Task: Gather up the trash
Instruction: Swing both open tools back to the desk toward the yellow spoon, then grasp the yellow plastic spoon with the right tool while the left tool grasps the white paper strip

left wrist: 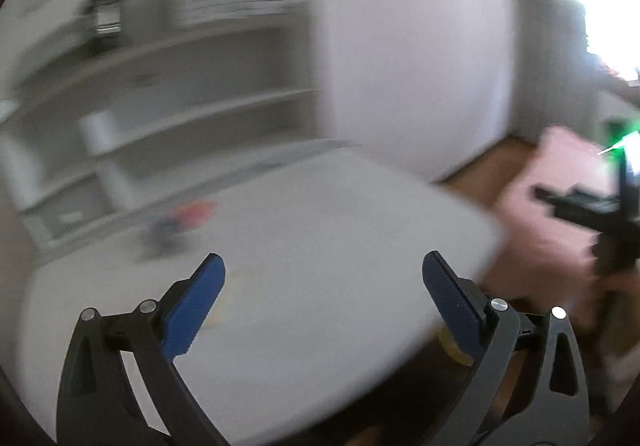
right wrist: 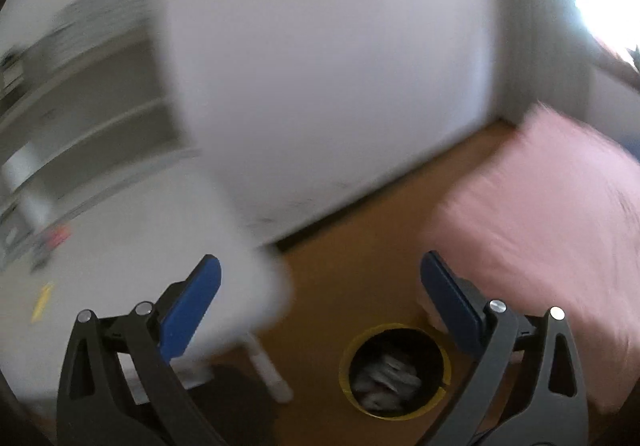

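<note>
Right wrist: round yellow-rimmed bin (right wrist: 395, 369), crumpled paper (right wrist: 384, 378).

The right gripper (right wrist: 320, 286) hangs with its blue fingers (right wrist: 188, 310) spread wide and nothing between them. Below it, on the wooden floor (right wrist: 360, 246), stands a yellow-rimmed bin (right wrist: 348, 358) holding crumpled trash (right wrist: 388, 378), between the white table (right wrist: 140, 226) and the pink bed (right wrist: 540, 226).

A white table (left wrist: 320, 230) carries a blurred red item (left wrist: 192, 212); a bin (right wrist: 396, 370) stands on the wood floor (right wrist: 360, 266).
</note>
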Demonstrator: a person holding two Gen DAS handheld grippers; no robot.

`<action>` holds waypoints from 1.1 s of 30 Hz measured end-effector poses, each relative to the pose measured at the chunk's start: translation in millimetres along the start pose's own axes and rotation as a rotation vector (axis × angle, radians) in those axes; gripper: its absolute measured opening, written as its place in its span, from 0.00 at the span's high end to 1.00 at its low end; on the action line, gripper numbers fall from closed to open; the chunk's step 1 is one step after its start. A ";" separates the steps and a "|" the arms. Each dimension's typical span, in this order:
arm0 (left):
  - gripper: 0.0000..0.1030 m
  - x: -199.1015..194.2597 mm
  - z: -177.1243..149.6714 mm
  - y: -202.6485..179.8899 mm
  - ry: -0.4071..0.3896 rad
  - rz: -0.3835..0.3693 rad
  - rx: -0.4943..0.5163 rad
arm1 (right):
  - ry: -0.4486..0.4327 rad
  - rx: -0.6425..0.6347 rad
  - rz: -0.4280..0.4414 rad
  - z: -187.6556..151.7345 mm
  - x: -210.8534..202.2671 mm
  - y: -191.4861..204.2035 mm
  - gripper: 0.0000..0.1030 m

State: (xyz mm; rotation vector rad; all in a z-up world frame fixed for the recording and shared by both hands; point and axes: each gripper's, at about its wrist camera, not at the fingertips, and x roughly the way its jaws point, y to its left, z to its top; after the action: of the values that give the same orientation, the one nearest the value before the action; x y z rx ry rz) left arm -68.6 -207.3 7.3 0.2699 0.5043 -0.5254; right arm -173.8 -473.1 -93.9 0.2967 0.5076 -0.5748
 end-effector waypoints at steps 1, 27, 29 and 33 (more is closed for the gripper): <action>0.07 -3.5 -6.5 19.5 0.013 0.046 -0.019 | -0.004 -0.029 0.050 -1.4 -4.9 24.3 0.06; 0.07 8.3 -85.0 193.4 0.149 0.305 -0.289 | 0.299 -0.392 0.343 -60.3 63.7 322.2 0.78; 0.07 25.1 -78.7 194.1 0.162 0.285 -0.291 | 0.304 -0.394 0.351 -55.4 71.7 317.1 0.81; 0.07 56.4 -66.2 195.4 0.188 0.262 -0.281 | 0.298 -0.409 0.356 -47.4 84.2 303.4 0.81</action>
State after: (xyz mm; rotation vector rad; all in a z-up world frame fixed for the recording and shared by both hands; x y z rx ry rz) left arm 53.2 -42.9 -55.2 0.1133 0.7063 -0.1705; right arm 46.4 -247.8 -140.0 0.0765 0.8248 -0.0717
